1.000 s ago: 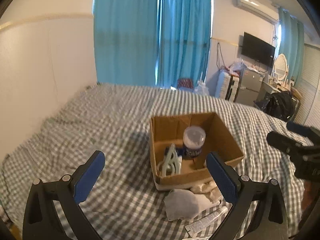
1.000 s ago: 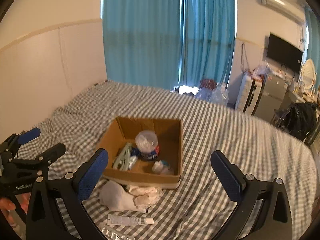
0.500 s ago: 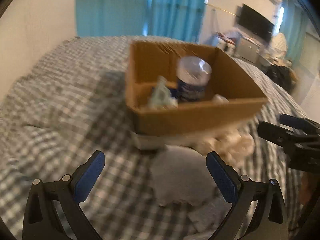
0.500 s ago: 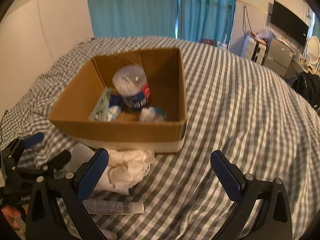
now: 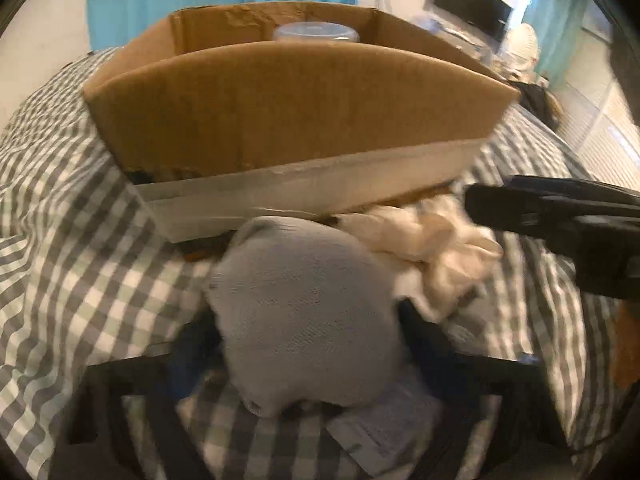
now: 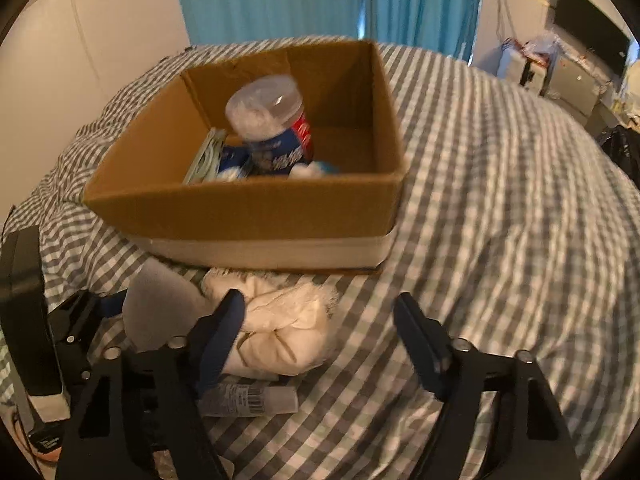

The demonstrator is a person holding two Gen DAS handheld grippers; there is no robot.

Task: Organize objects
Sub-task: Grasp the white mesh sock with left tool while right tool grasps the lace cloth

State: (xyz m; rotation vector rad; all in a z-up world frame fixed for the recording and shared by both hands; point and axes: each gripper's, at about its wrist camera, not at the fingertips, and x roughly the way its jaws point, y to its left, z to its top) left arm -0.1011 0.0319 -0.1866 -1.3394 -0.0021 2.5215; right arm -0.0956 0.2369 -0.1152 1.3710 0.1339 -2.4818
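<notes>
A brown cardboard box (image 5: 296,108) (image 6: 248,208) stands on the checked bed cover. It holds a clear-lidded jar (image 6: 268,120) and a pale green item (image 6: 204,160). In front of the box lie a grey sock (image 5: 304,312) (image 6: 160,304), a crumpled white cloth (image 5: 432,240) (image 6: 280,320) and a small tube (image 6: 244,398). My left gripper (image 5: 308,328) has its jaws close around the grey sock. My right gripper (image 6: 320,324) is open and empty, its left finger next to the white cloth.
The checked bed cover (image 6: 500,200) spreads to the right of the box. Blue curtains (image 6: 320,0) hang behind. A TV (image 6: 588,36) and cluttered furniture stand at the far right.
Both grippers have moved down and forward toward the box. My left jaws have narrowed around the grey sock. My right jaws have narrowed somewhat beside the white cloth.
</notes>
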